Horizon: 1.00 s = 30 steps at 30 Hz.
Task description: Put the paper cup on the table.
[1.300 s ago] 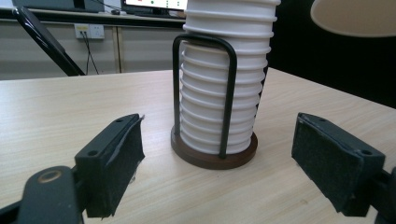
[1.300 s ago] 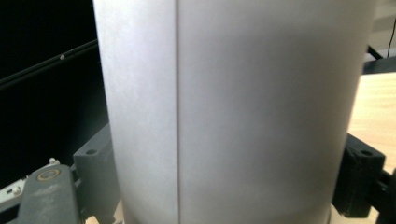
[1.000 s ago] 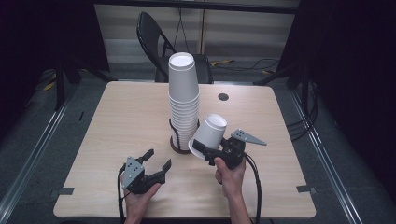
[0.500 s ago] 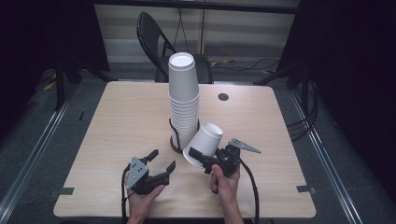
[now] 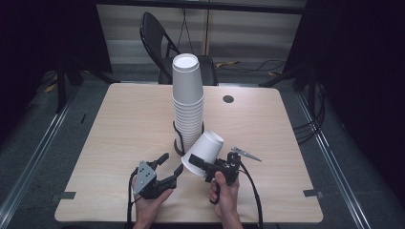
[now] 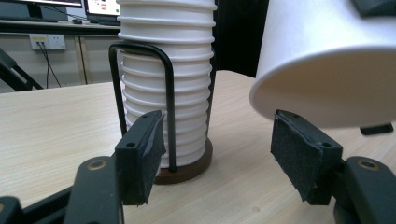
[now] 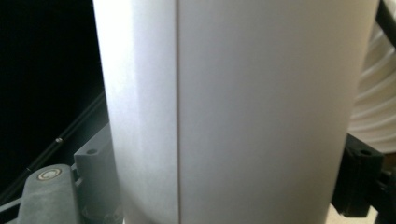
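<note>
One plain white paper cup [image 5: 204, 153], no writing readable, is clamped tilted in the right gripper [image 5: 210, 168], just beside the single tall cup stack [image 5: 188, 102] in its wire holder [image 6: 164, 93]. The left gripper [image 5: 171, 168], fingers apart and just closing, holds nothing on the bench [image 5: 124, 119].

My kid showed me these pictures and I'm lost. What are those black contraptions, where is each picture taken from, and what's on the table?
A person holds hand-operated tongs, one in each hand. The high view looks down on a wooden table. The other two views come from cameras riding on each tool.

On the table stands a tall stack of white paper cups in a black wire holder. The right tongs grip a single white cup, tilted beside the stack. The left tongs have just been closing a little, but their pads are still apart, holding nothing.
</note>
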Each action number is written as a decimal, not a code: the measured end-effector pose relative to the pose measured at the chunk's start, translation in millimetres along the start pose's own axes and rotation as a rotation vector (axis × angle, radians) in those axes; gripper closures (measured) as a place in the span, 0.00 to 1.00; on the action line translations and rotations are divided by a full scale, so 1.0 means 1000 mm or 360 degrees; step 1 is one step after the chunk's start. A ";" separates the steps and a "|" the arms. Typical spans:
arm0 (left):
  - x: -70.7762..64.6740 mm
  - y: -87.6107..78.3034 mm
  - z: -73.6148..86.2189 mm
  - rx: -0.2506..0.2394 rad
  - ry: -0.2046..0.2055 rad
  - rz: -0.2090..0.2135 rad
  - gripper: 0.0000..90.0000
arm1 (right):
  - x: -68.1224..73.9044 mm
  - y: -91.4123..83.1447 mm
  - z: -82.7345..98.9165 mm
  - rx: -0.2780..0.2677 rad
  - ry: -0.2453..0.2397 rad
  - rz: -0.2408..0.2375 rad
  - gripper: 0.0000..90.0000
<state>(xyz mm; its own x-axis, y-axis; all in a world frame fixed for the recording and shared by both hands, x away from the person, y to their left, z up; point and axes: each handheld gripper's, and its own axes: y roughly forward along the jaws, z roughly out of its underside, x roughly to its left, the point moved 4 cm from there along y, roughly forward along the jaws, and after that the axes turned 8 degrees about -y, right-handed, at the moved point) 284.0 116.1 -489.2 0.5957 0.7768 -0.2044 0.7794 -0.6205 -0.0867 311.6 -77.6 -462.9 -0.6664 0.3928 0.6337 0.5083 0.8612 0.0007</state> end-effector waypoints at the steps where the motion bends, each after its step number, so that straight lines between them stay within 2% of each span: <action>1: -0.001 0.000 0.000 -0.0005 -0.0008 0.0008 0.39 | 0.000 0.000 0.002 -0.0003 0.0016 -0.0002 0.18; 8: -0.003 0.002 -0.001 -0.0043 0.0035 0.0029 0.42 | -0.002 0.000 0.009 -0.0018 0.0153 -0.0037 0.18; 12: -0.006 0.005 0.000 -0.0049 0.0032 0.0051 0.42 | -0.002 0.002 0.015 -0.0006 0.0249 -0.0082 0.18; 16: -0.008 0.008 0.002 -0.0057 0.0028 0.0051 0.46 | 0.003 0.006 0.020 0.0026 0.0301 -0.0114 0.18; 21: -0.010 0.009 0.002 -0.0072 0.0062 0.0060 0.56 | 0.010 0.013 0.028 0.0075 0.0325 -0.0135 0.17; 23: -0.011 0.009 0.001 -0.0087 0.0077 0.0057 0.61 | 0.011 0.016 0.032 0.0090 0.0364 -0.0145 0.17; 25: -0.012 0.010 0.001 -0.0101 0.0064 0.0062 0.65 | 0.010 0.018 0.035 0.0096 0.0425 -0.0165 0.17; 28: -0.011 0.010 0.001 -0.0106 0.0062 0.0048 0.71 | 0.008 0.020 0.039 0.0117 0.0441 -0.0153 0.17; 30: -0.011 0.010 0.001 -0.0111 0.0055 0.0044 0.78 | 0.008 0.021 0.041 0.0124 0.0452 -0.0151 0.17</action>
<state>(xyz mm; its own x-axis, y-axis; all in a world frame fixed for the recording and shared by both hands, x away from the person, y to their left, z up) 285.0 101.5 -488.3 0.6224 0.7636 -0.1720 0.7736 -0.6335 -0.0131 294.7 -43.2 -489.5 -0.5244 0.2128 0.8245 0.4002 0.9162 0.0181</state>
